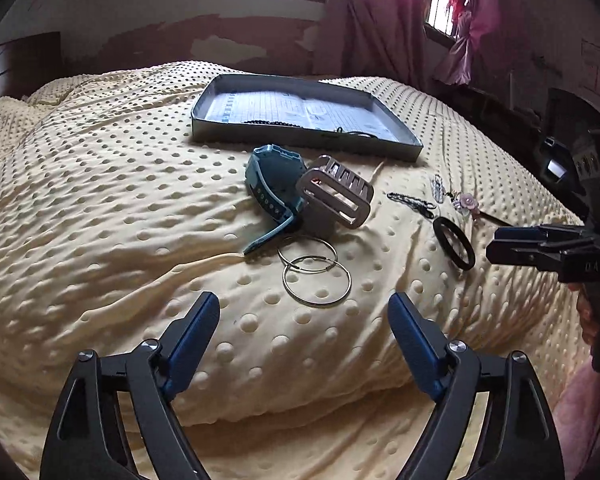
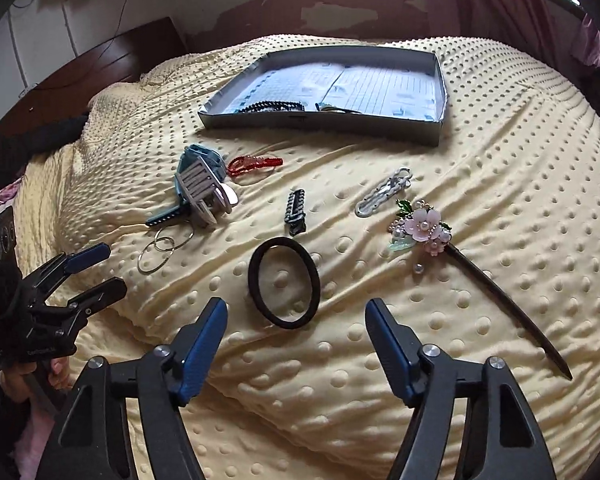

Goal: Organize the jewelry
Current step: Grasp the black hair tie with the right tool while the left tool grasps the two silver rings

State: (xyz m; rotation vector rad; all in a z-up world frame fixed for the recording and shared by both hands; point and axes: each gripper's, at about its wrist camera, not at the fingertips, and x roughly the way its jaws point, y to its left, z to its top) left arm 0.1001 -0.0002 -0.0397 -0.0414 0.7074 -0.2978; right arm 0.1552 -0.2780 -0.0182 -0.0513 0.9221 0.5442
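- We hold our left gripper (image 1: 304, 312) released, near two hoop rings (image 1: 315, 270).
- Our right gripper (image 2: 296, 316) gapes empty just before the black hair tie (image 2: 284, 282).
- Far off, the tray (image 2: 432, 130) holds a black beaded strand (image 2: 272, 106).

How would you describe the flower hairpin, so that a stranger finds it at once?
Start at the grey tray on the yellow blanket, then come towards the right gripper. The hairpin lies right of the black hair tie. Only it has pink flowers and a long dark stick.
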